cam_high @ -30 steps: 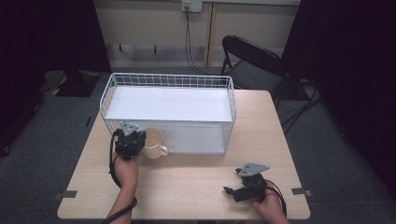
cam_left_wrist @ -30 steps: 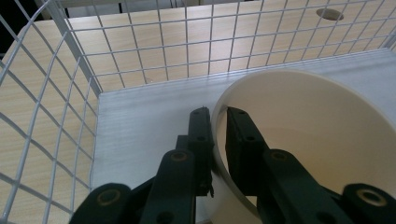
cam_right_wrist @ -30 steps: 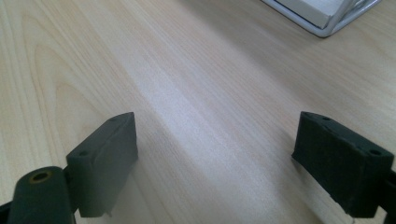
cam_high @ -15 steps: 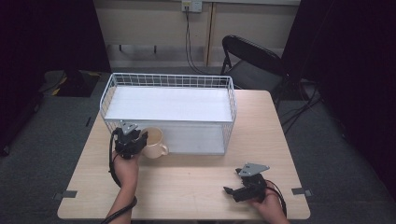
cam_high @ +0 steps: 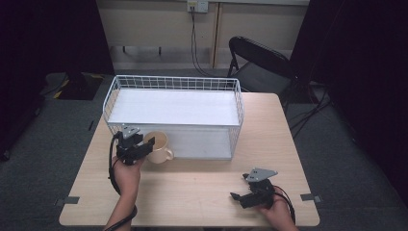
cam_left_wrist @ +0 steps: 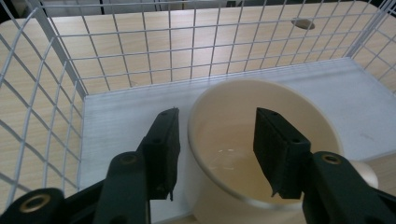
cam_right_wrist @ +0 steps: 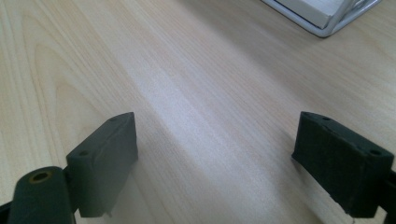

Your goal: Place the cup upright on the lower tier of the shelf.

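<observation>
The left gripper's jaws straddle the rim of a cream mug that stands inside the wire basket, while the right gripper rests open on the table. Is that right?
Not quite. In the high view the mug stands on the table outside the wire basket, against its front wall. The left gripper, jaws just opening, straddles its rim; the right gripper rests open on the table.

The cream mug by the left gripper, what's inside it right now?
The cream mug looks empty, its pale bottom bare. One jaw of the left gripper, which has just been opening, hangs inside the rim and covers part of the inner wall.
</observation>
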Action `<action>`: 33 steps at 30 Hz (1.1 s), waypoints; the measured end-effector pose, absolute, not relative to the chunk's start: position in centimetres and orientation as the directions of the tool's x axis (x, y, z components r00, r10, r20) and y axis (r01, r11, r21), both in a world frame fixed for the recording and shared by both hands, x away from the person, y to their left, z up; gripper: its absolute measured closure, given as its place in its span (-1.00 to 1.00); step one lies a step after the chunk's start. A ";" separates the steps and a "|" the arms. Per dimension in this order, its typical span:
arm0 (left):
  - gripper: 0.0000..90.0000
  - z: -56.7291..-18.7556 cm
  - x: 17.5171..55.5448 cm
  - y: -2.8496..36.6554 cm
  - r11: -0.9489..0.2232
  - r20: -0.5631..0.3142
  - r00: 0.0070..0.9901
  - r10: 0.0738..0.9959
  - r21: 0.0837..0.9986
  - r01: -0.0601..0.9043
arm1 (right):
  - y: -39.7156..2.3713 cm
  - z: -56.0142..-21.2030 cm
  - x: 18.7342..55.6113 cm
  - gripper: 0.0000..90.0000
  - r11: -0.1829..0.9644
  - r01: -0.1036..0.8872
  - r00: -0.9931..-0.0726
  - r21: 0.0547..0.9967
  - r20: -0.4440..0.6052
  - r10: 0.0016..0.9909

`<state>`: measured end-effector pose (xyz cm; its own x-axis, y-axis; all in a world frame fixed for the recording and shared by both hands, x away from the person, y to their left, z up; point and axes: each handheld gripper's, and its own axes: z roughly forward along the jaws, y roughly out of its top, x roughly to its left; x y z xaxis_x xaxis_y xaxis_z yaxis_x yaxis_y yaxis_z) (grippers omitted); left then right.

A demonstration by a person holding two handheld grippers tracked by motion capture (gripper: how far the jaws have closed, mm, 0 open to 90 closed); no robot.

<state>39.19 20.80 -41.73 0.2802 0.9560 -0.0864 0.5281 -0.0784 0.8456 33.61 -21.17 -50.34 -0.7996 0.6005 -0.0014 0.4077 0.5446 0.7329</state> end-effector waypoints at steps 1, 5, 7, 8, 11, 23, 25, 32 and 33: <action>0.08 -41.6 39.1 20.9 -0.081 -0.084 0.282 0.956 0.846 0.527 | -21.2 -50.3 33.6 -0.72 0.545 0.408 -0.800 0.733 -0.002 0.601; -0.01 -41.3 38.7 21.0 -0.078 -0.090 0.288 0.953 0.848 0.524 | -21.2 -50.3 33.6 -0.72 0.545 0.408 -0.800 0.733 -0.002 0.601; -0.10 -41.1 38.5 21.0 -0.066 -0.105 0.294 0.950 0.853 0.518 | -21.2 -50.3 33.6 -0.72 0.545 0.408 -0.800 0.733 -0.002 0.600; -0.10 -41.0 38.4 21.1 -0.068 -0.107 0.301 0.948 0.853 0.518 | -21.2 -50.3 33.6 -0.72 0.545 0.408 -0.800 0.733 -0.002 0.600; -0.16 -40.7 37.9 21.1 -0.084 -0.097 0.320 0.942 0.858 0.506 | -21.2 -50.3 33.6 -0.72 0.544 0.408 -0.799 0.733 -0.001 0.601; -0.38 -41.4 35.9 21.7 -0.112 -0.077 0.337 0.938 0.855 0.506 | -21.2 -50.3 33.6 -0.72 0.545 0.408 -0.800 0.733 -0.002 0.600; -0.38 -41.6 35.6 21.8 -0.121 -0.069 0.342 0.937 0.854 0.506 | -21.2 -50.3 33.6 -0.72 0.545 0.408 -0.800 0.733 -0.002 0.600; -0.44 -43.4 35.3 20.8 -0.144 -0.063 0.365 0.929 0.847 0.512 | -21.2 -50.3 33.6 -0.72 0.545 0.408 -0.800 0.733 -0.001 0.601; -0.44 -43.7 35.3 20.7 -0.149 -0.057 0.363 0.930 0.845 0.514 | -21.2 -50.3 33.6 -0.72 0.545 0.408 -0.800 0.733 -0.002 0.601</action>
<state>35.33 20.66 -43.69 0.3633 0.9299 -0.0569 0.5137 -0.1490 0.8449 33.61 -21.18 -50.34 -0.7996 0.6005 -0.0015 0.4077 0.5448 0.7328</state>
